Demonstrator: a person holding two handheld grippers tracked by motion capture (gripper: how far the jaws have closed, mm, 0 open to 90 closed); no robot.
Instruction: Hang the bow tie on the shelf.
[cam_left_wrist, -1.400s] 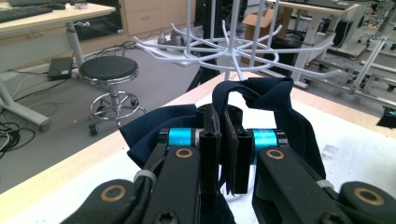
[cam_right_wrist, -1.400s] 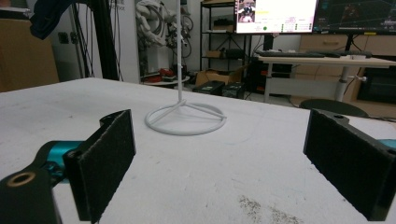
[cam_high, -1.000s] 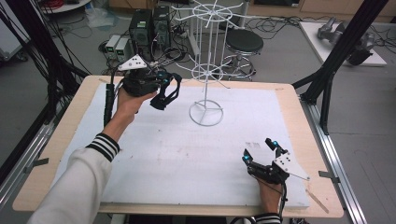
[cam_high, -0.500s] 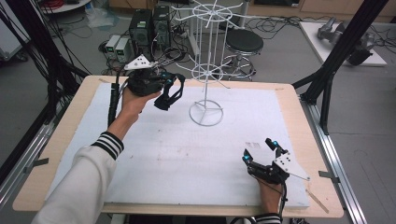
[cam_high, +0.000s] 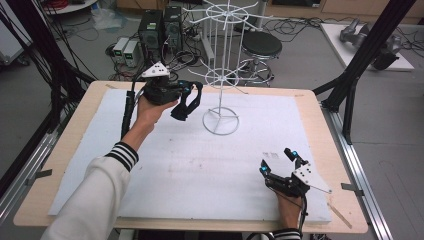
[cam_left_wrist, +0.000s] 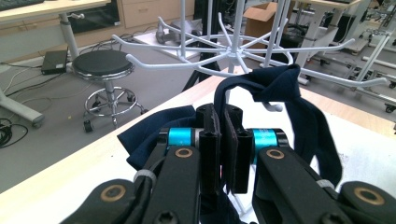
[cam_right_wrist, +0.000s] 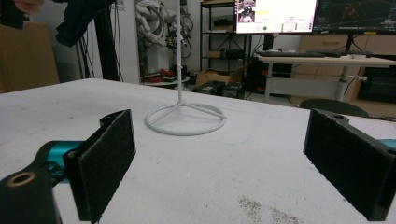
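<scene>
Left gripper (cam_left_wrist: 223, 140) pinches dark cloth (cam_left_wrist: 299, 112) – its lower end hidden; right gripper (cam_high: 281, 162) gapes empty.

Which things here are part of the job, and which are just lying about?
Part of the job:
- dark blue cloth, clamped in the left gripper
- white wire rack with hooks, on the table

Lying about:
- right gripper, resting with jaws open
- black stool
- computer boxes on the floor
</scene>
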